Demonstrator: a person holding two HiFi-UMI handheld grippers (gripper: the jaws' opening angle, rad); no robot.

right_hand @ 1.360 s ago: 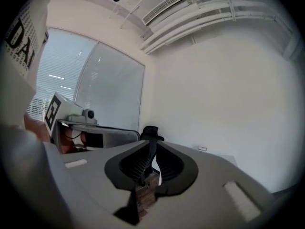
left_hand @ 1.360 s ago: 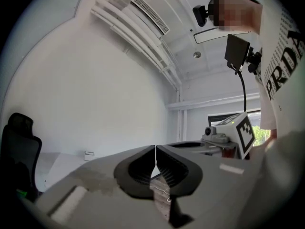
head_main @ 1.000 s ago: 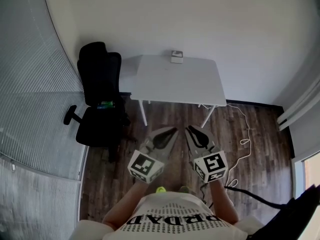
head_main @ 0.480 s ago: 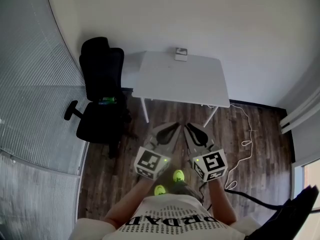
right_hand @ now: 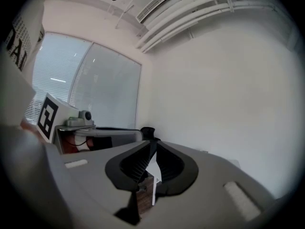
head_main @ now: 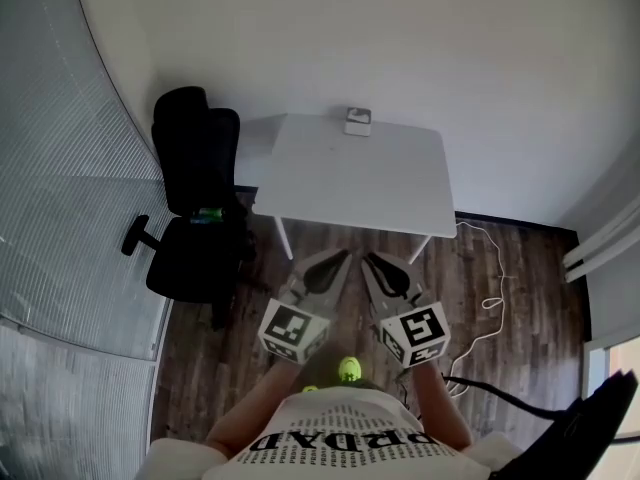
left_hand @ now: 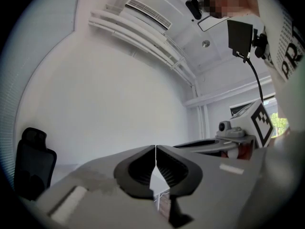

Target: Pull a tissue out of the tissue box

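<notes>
head view: person stands on the wood floor, short of the desk [head_main: 350,183]
tissue box [head_main: 357,120]: on the desk's far edge, by the wall, untouched
left gripper [head_main: 343,258]: fingers together, empty, short of the desk's near edge
right gripper [head_main: 368,260]: fingers together, empty, just beside the left gripper, same side of the desk
change: desk looks slightly nearer than a second ago; approach likely under way, pull not begun

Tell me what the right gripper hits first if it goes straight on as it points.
Likely the near edge of the white table, with nothing between it and the right gripper. Held above the tabletop, it would pass over toward the wall; its height is unclear.
</notes>
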